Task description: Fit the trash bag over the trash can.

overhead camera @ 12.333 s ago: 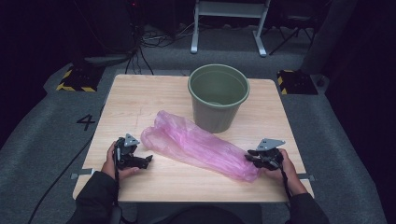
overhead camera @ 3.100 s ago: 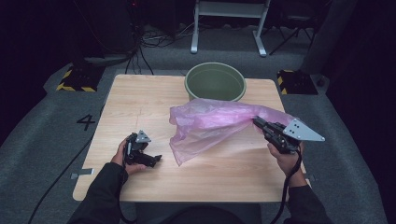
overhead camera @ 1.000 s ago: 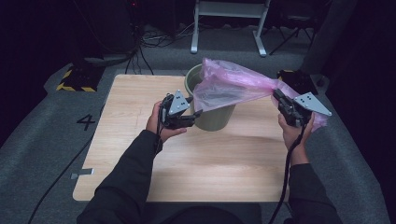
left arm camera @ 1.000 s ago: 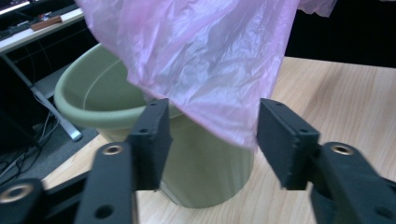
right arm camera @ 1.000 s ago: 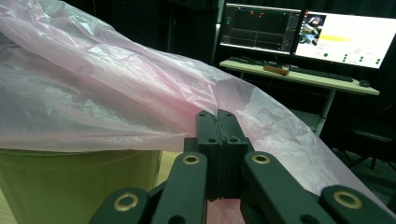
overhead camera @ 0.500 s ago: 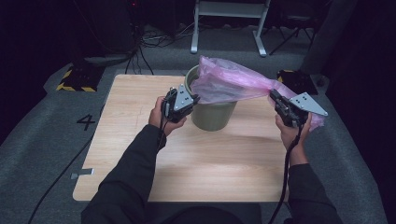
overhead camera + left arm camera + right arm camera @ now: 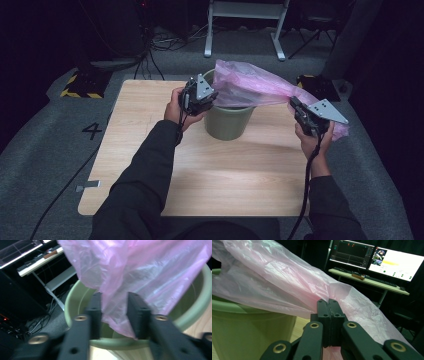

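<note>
Floor (image 7: 60,150) beside table (image 7: 240,175) bears a painted "4" (image 7: 93,131).

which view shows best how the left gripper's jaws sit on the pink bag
The left gripper view: a fold of the pink bag hangs between the left gripper jaws, which stand apart over the green bin. The high view shows that gripper from above, jaws hidden; the right gripper view shows bag and bin.

Thin, crinkled pink plastic bag (image 7: 260,90), stretched in the air over the open green bucket (image 7: 227,122); bucket upright at the table's far middle.
</note>
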A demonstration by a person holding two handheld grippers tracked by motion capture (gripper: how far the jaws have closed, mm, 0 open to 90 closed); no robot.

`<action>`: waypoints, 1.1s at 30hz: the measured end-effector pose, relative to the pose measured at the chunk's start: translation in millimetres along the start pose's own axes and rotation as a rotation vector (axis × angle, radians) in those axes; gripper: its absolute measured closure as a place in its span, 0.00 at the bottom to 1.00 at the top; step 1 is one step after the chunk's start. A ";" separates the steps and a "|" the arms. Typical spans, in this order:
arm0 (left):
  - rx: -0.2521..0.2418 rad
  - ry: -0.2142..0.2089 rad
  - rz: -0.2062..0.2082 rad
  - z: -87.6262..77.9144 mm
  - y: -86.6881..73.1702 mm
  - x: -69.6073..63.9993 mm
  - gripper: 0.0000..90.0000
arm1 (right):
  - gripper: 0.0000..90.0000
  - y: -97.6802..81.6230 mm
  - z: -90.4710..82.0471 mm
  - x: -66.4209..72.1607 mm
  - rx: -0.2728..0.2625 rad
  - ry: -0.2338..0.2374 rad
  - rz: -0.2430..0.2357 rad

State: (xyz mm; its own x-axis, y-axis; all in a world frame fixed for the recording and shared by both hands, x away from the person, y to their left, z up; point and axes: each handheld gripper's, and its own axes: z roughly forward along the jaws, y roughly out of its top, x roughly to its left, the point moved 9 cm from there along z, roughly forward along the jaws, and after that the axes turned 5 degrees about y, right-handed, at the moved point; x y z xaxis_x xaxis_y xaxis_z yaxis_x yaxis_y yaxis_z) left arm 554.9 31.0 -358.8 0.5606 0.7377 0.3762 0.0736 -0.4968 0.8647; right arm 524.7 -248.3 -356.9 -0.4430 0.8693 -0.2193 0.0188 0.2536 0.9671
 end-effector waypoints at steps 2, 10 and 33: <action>-0.030 -0.011 -0.036 -4.1 3.7 0.9 0.47 | 1.00 -1.8 -0.9 -1.4 0.009 -0.008 -0.014; -0.057 -0.078 -0.075 -6.5 19.7 -0.3 0.29 | 1.00 -5.9 -2.9 3.4 0.028 0.020 -0.057; 0.099 -0.190 0.072 26.9 31.2 -38.6 0.99 | 1.00 16.0 -16.7 35.7 -0.001 0.100 -0.203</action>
State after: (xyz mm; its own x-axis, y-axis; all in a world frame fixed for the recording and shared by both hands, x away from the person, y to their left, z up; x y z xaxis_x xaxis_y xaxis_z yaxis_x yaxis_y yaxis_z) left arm 557.7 -25.3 -355.2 0.7120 0.6040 0.3581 0.1032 -0.5946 0.7974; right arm 494.2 -220.3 -347.2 -0.5240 0.7541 -0.3960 -0.0805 0.4190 0.9044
